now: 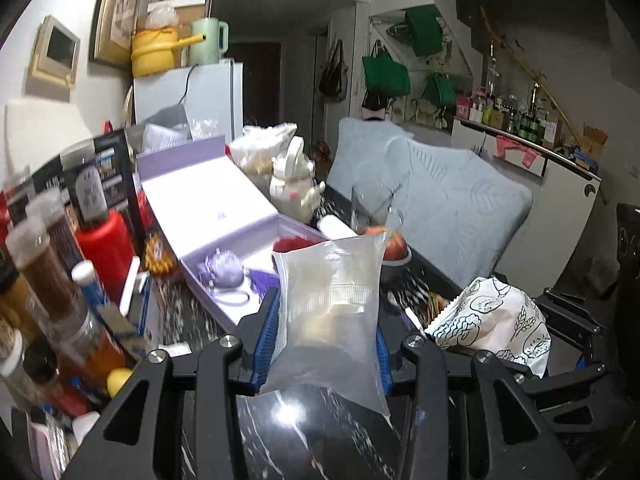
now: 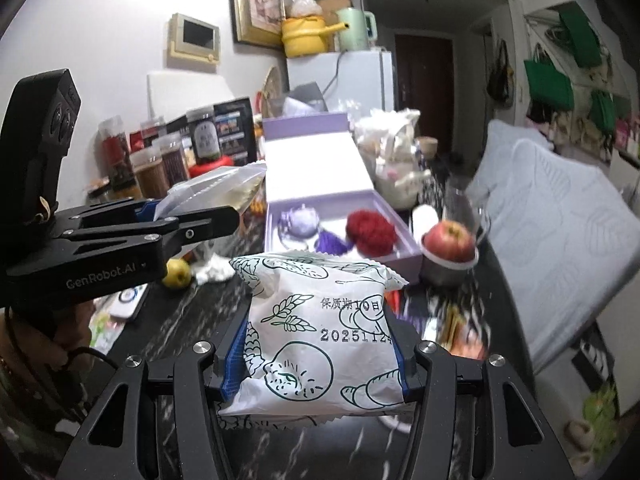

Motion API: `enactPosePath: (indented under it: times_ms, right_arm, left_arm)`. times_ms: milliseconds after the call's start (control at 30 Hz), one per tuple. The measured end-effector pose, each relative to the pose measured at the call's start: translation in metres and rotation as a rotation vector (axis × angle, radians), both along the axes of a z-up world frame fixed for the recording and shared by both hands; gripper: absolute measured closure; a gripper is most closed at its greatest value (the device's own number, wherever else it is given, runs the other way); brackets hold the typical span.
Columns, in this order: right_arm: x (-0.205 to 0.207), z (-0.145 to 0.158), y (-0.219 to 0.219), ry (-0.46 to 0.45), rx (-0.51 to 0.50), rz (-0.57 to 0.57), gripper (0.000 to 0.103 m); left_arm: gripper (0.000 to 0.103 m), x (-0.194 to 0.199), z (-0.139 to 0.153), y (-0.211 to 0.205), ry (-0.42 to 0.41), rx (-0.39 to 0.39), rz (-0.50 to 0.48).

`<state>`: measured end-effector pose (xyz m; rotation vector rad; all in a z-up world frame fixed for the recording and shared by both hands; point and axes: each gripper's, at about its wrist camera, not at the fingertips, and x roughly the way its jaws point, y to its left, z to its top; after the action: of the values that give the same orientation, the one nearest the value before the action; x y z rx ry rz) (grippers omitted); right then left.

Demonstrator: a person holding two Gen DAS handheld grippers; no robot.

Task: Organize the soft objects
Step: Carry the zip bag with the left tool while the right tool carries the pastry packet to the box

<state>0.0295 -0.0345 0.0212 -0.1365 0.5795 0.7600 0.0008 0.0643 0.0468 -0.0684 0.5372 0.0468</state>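
Countertop of dark marbled stone fills the lower part of both wrist views, crowded along its far left with jars and bottles. Across its middle lies an open lilac gift box, lid folded back, and its tray already holds three soft things: a pale purple pouch, a purple tassel and a red pompom. Just right of the box sits an apple in a small metal bowl. By my judgement the sorting is partly done, with two packets left to place, one in each of my tools. My right gripper pinches a puffy white printed snack packet across its lower half; the blue pads press its sides and the top rises clear above the fingertips, in the air just short of the box. My left gripper is clamped on a clear, air-filled plastic pouch, pads against both edges, the bag standing up between the fingers, near the box's front corner. Neither packet touches the counter or the box.
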Motion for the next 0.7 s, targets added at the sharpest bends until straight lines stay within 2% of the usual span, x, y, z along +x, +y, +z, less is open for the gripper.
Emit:
enactPosePath:
  times_ms: [500, 700]
  right_arm:
    - [0.06, 0.053, 0.032, -0.158, 0.012, 0.046, 0.048]
    - [0.088, 0.064, 0.045, -0.183, 0.028, 0.052, 0.048]
  left_arm:
    - [0.062, 0.058, 0.04, 0.03, -0.115, 0.055, 0.023]
    - [0.062, 0.085, 0.048, 0.041, -0.142, 0.073, 0.034]
